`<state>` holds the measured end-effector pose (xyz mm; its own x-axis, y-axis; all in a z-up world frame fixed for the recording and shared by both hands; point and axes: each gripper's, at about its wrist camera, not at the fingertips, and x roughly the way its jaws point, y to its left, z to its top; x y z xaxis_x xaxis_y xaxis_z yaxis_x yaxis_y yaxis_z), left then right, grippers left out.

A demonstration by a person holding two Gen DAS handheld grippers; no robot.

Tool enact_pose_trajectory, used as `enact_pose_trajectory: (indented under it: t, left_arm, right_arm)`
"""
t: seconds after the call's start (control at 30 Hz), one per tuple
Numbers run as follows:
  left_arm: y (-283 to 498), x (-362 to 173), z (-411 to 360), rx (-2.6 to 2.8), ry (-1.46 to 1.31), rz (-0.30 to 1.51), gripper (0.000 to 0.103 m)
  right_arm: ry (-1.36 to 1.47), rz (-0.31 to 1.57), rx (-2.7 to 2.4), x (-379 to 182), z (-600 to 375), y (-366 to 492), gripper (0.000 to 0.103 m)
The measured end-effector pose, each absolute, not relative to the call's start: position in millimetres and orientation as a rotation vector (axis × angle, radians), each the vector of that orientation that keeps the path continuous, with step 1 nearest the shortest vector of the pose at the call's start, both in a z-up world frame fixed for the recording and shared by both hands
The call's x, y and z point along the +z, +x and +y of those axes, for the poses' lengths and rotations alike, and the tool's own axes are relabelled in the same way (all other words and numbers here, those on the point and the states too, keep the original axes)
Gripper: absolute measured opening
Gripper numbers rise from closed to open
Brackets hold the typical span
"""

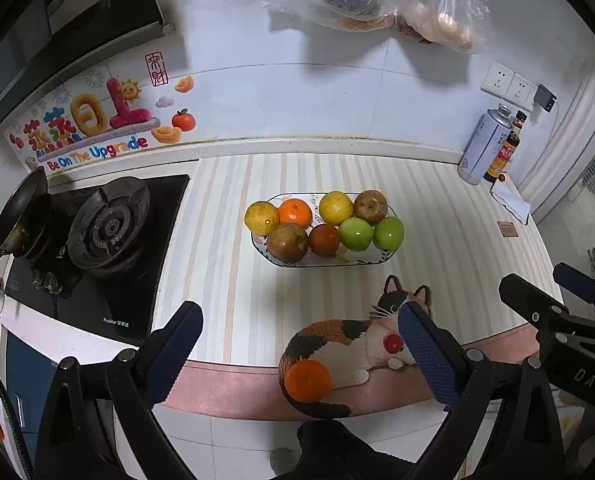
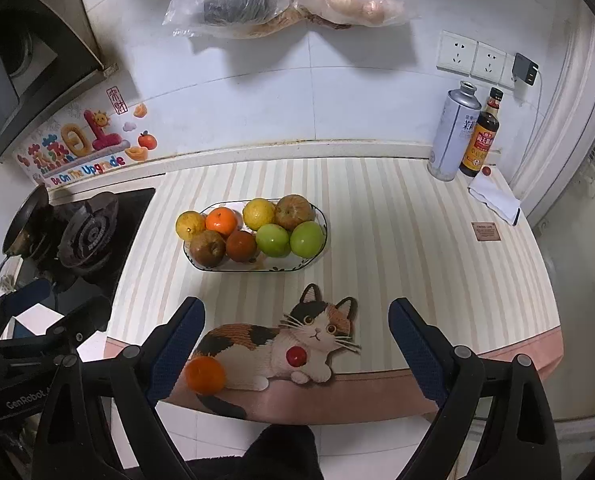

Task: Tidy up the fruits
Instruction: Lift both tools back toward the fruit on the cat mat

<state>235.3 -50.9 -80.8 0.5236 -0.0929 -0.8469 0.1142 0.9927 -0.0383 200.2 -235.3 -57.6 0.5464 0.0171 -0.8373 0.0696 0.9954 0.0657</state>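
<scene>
Both tongs stand wide with nothing between the pads: the left gripper [image 1: 297, 354] and the right gripper [image 2: 297, 354] hover over the near edge of the striped mat [image 2: 417, 240]. At twelve o'clock from each, an oval plate [image 2: 317, 216] carries eight fruits, two green apples [image 2: 307, 239] at its three o'clock end. One loose mandarin [image 2: 205, 375] lies on the cat picture [image 2: 281, 344] at the mat's six o'clock edge, a small red fruit [image 2: 296, 356] just beside it. A gas burner [image 1: 109, 226] sits at nine o'clock; a soy sauce bottle [image 2: 479, 136] at two o'clock.
</scene>
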Motion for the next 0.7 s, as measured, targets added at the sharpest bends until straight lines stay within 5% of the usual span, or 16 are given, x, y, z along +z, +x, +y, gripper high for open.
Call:
enact_pose_trajectory:
  t: [0.4,0.7]
  left_arm:
    - [240,-89,-52,-0.096,0.025,1.023,0.1]
    - [270,-153,-55,-0.092,0.048,1.174,0.101]
  right_arm:
    - [0.166,1.025,-0.038,-78,-250,209,0.095]
    - [0.228,1.192,-0.03,-171,-272,231,0.095]
